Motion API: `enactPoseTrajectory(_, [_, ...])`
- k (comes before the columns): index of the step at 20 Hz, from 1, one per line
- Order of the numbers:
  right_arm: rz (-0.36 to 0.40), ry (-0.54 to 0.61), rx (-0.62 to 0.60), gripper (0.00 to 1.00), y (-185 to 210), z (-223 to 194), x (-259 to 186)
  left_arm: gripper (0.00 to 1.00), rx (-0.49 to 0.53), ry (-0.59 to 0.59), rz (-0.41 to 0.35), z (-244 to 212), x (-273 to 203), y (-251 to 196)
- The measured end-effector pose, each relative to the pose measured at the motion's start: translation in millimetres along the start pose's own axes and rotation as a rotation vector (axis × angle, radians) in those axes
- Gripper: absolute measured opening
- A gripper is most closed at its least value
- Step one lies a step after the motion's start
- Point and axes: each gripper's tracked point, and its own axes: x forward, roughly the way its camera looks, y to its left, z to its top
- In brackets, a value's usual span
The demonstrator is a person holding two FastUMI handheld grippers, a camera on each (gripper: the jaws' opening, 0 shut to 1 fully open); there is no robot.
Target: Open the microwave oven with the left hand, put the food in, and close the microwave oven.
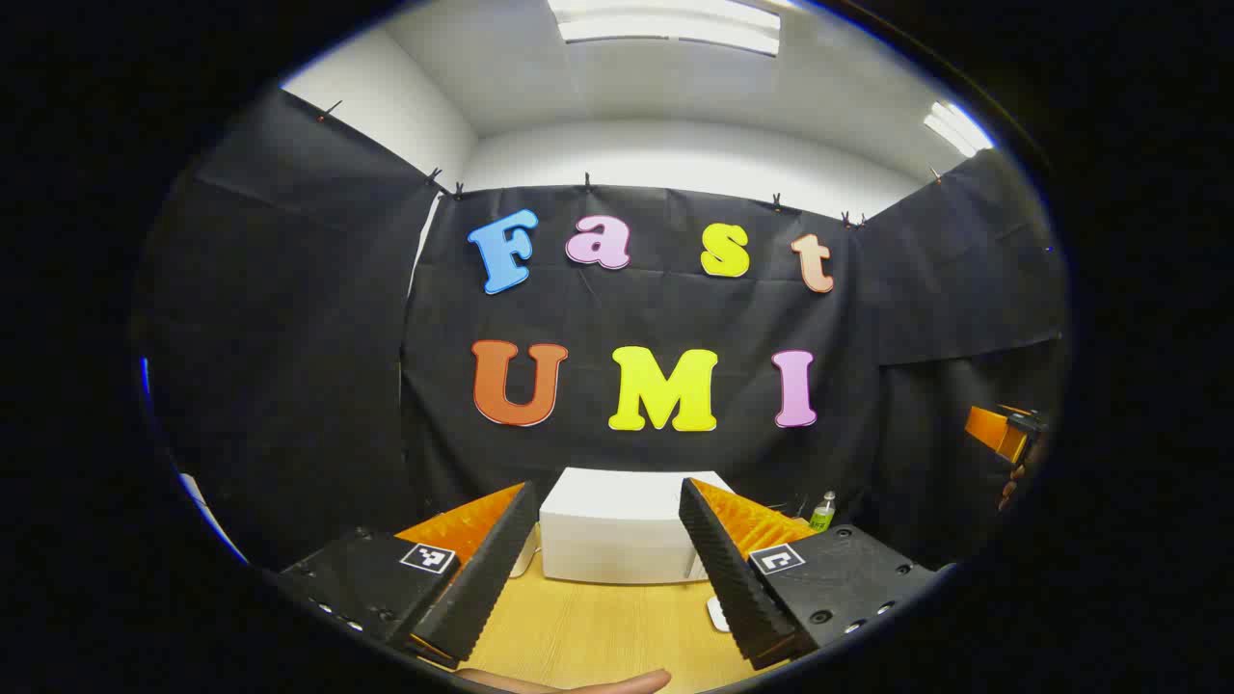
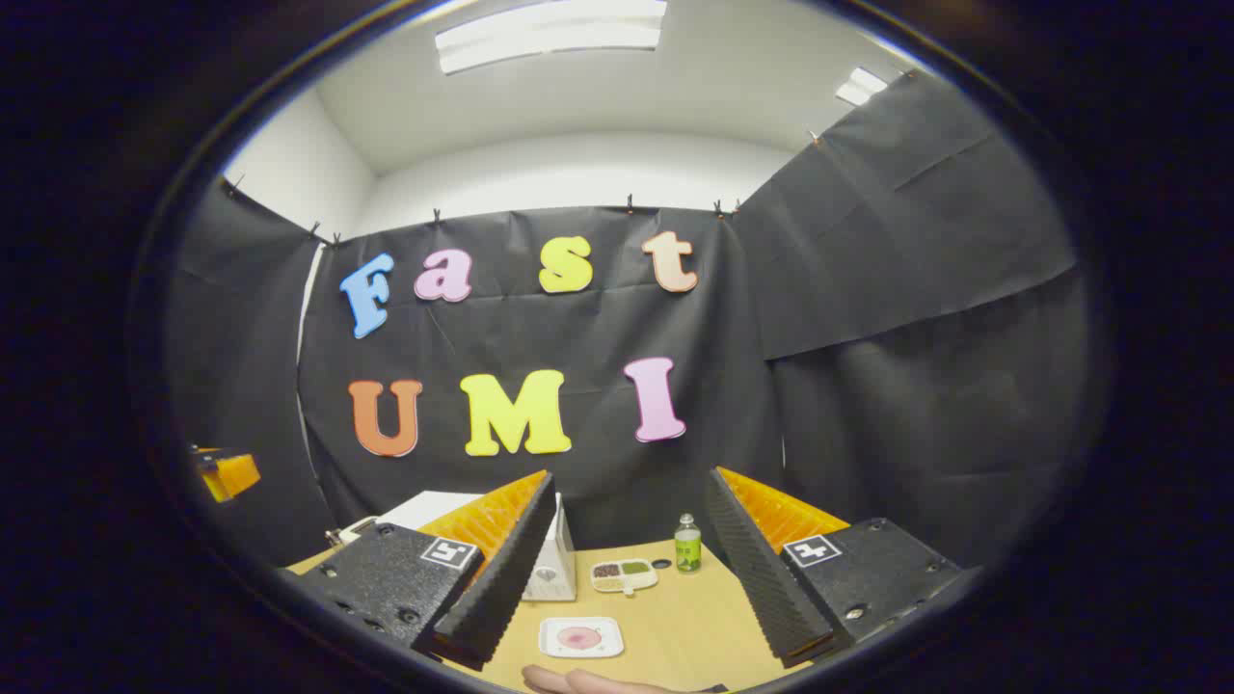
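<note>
While both grippers hover with jaws spread and empty, the microwave (image 1: pixel 617 525) sits at twelve o'clock ahead of the left gripper (image 1: pixel 607 569). The plate of food (image 2: pixel 580 637) lies below the right gripper (image 2: pixel 627 564); a careless reach could shove it toward the bottle (image 2: pixel 687 545).

Light: bright, from ceiling panels (image 1: pixel 668 24) overhead, glaring white.
Shadows: soft, faint.
Focus: sharp centre.
Edges: strong fisheye bending, dim rim.
</note>
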Motion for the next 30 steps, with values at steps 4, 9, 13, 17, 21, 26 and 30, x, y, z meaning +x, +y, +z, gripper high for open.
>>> enactPoseTrajectory(4, [0.010, 0.009, -0.010, 0.91, -2.2, -1.9, -1.0, 0.94, 0.046, 0.020, 0.003, -6.4, -2.3, -3.1])
enactPoseTrajectory(9, [-0.011, 0.015, -0.013, 0.91, -10.7, -5.4, 3.2, 0.94, 0.040, -0.001, -0.023, 0.1, -8.2, -13.0])
enactPoseTrajectory(13, [-0.009, 0.022, -0.011, 1.00, -13.8, -9.2, 6.8, 0.94, 0.014, -0.025, -0.033, 6.3, -10.6, -17.0])
enactPoseTrajectory(17, [0.000, 0.019, -0.011, 0.91, -15.4, -13.3, 10.1, 0.94, -0.037, -0.066, -0.067, 9.0, -3.9, -29.3])
enactPoseTrajectory(21, [-0.006, 0.017, -0.020, 0.91, -20.5, -23.4, 16.3, 0.93, -0.145, -0.010, -0.125, -10.4, 13.3, -55.8])
enactPoseTrajectory(26, [-0.013, 0.012, -0.049, 0.91, -30.0, -35.2, 23.9, 0.93, -0.093, 0.024, -0.076, -45.1, 66.9, -56.1])
enactPoseTrajectory(30, [-0.027, 0.005, -0.065, 0.91, -39.3, -44.4, 31.2, 0.93, -0.031, 0.107, -0.104, -98.4, 111.9, -89.6])
